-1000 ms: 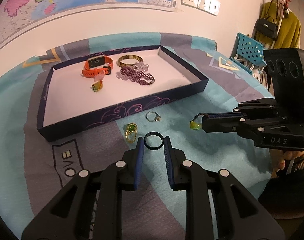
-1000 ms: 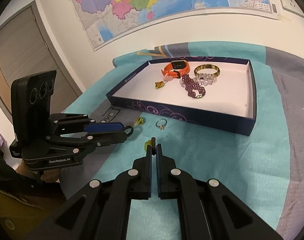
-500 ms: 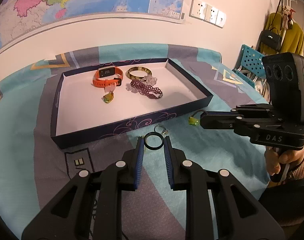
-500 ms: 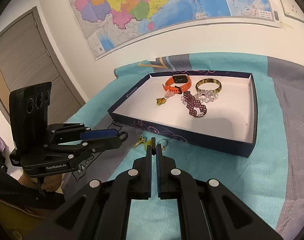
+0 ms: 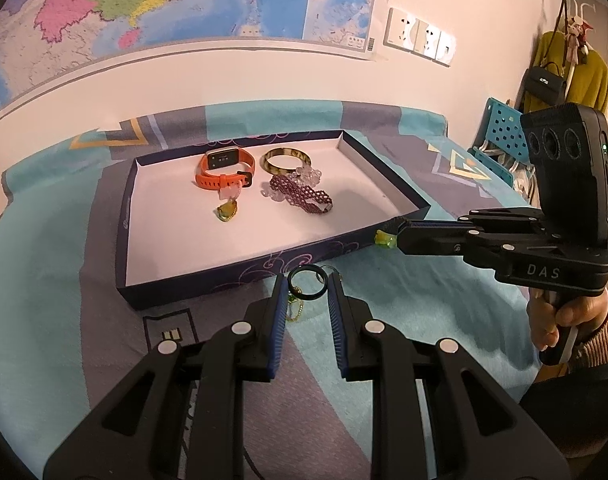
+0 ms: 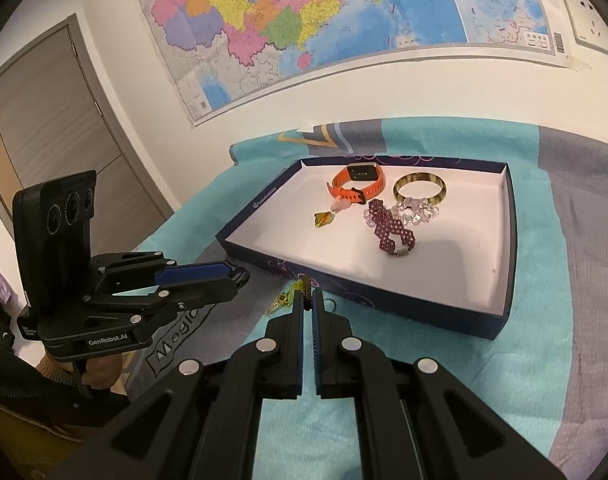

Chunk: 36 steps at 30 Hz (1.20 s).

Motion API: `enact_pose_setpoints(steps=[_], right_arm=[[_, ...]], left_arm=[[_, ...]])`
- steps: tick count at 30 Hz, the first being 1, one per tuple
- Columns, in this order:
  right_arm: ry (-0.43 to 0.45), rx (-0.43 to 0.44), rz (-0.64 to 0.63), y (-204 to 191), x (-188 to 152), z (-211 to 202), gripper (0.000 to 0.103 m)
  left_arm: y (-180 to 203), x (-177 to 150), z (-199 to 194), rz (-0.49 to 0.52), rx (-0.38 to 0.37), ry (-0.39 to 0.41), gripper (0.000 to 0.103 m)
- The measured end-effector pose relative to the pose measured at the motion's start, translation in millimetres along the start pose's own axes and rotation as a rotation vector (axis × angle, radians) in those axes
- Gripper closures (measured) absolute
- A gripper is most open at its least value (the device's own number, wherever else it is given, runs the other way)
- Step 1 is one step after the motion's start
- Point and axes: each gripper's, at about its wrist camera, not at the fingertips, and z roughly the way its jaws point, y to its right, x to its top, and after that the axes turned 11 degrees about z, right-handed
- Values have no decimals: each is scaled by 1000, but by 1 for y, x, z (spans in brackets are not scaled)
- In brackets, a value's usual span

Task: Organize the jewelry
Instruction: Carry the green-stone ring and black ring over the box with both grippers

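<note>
My left gripper [image 5: 306,285] is shut on a dark ring [image 5: 306,268], held just above the cloth in front of the tray. The right gripper [image 6: 308,293] is shut on a small yellow-green piece [image 5: 385,239] beside the tray's front right corner. The dark blue tray [image 5: 224,280] with a white floor holds an orange watch [image 5: 224,170], a gold bangle [image 5: 286,160], a purple bead bracelet [image 5: 304,198], a clear bead bracelet and a yellow pendant [image 5: 226,212]. A gold-green earring [image 5: 293,309] and a thin silver ring [image 5: 329,270] lie on the cloth under my left fingertips.
A teal and grey patterned cloth [image 5: 44,280] covers the surface. A wall with a map rises close behind the tray. A blue perforated rack [image 5: 504,132] and hanging clothes stand at the far right. A person's hand [image 5: 560,320] grips the right handle.
In both views the tray's front wall has come closer to the fingertips. The right gripper has carried the yellow-green piece up towards the tray's front corner. Both grips are unchanged.
</note>
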Motion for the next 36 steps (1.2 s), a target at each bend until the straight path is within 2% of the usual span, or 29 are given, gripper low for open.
enact_pose_setpoints(steps=[20, 36], right_arm=[[14, 24, 14, 8, 25, 11, 100], [1, -5, 38, 22, 47, 31, 100]], left_arm=[[-18, 14, 8, -20, 40, 23, 82], [-33, 29, 26, -48, 38, 14, 82]])
